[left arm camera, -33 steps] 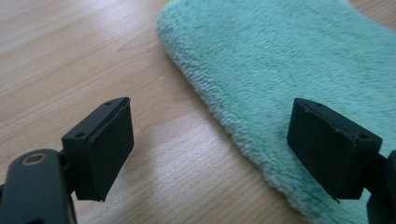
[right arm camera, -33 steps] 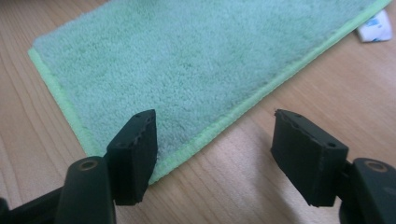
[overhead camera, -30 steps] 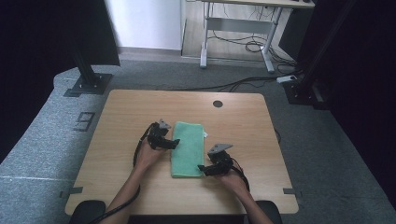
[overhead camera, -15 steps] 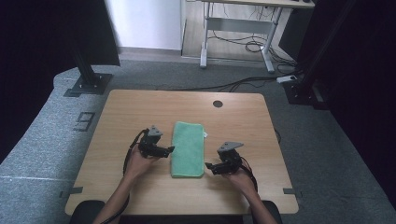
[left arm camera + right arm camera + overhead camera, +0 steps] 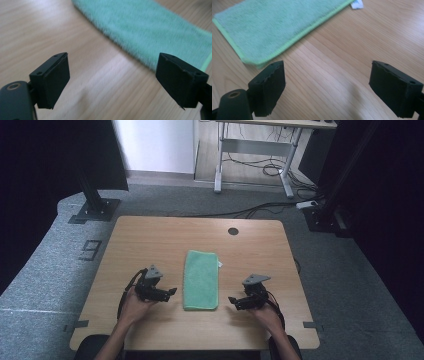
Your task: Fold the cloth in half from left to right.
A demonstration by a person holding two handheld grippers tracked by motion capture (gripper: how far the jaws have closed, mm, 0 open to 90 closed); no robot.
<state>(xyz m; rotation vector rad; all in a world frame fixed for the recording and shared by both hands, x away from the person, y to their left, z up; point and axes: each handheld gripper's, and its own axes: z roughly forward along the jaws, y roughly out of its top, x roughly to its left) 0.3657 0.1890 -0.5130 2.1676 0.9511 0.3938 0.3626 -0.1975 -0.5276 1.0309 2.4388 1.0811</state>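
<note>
Partly, the towel (image 5: 160,32) runs past frame edges.

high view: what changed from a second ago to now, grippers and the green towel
Both grippers have drawn away from the folded green towel: the left gripper out to its left, the right gripper out to its right. A second ago both were at the towel's long edges. The right gripper's jaws have just been opening; both grippers are now open with nothing between the pads. The towel stayed put, flat on the table.
</note>
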